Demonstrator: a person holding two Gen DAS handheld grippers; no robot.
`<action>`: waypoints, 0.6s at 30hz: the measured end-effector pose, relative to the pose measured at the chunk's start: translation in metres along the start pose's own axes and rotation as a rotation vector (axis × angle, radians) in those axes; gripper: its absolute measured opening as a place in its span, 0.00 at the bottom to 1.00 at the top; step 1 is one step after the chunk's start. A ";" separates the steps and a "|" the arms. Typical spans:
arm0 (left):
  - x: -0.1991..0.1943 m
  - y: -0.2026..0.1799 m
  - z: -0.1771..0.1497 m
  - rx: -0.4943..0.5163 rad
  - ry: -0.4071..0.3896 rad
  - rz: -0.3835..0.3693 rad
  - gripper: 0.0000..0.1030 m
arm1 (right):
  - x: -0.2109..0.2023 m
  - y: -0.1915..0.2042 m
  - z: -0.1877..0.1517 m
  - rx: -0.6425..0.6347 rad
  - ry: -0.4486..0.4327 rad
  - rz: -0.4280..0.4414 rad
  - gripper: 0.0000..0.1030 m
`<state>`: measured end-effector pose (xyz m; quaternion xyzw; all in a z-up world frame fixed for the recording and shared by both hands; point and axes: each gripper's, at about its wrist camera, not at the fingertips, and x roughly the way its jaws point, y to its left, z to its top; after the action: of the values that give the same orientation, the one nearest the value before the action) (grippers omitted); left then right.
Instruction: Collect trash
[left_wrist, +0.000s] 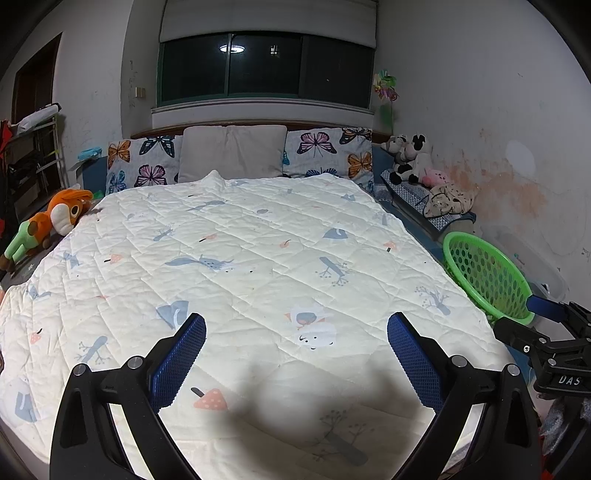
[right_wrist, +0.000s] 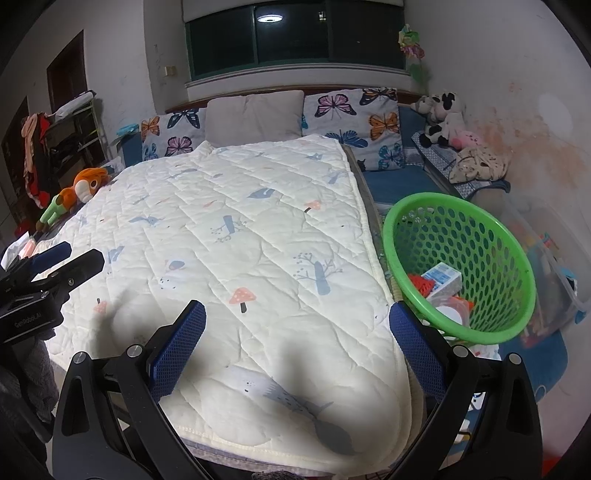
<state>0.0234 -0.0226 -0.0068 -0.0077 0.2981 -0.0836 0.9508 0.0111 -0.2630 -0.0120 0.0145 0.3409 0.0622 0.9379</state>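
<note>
Green basket (right_wrist: 460, 258) off the bed's (right_wrist: 221, 240) right edge holds the trash (right_wrist: 441, 282); both our tongs, left (left_wrist: 295, 354) and right (right_wrist: 297, 350), spread, empty. Risk: it sits tilted, may spill.

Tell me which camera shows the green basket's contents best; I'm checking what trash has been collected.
The right wrist view: it looks into the green basket, showing a small white-and-blue carton and red-orange scraps. The left wrist view catches only the basket's perforated wall and rim beside the bed, with its contents hidden.
</note>
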 end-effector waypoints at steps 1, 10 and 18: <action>0.000 0.000 0.000 0.001 0.000 0.000 0.93 | 0.000 0.000 0.000 0.000 -0.001 0.000 0.96; 0.001 0.000 0.000 -0.001 0.001 -0.002 0.93 | 0.001 0.001 0.000 -0.004 0.000 0.001 0.96; 0.003 0.003 -0.002 -0.003 0.005 -0.002 0.93 | 0.002 0.002 0.000 -0.004 0.001 0.004 0.96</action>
<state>0.0247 -0.0204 -0.0105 -0.0093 0.3008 -0.0841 0.9499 0.0123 -0.2609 -0.0133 0.0131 0.3414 0.0649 0.9376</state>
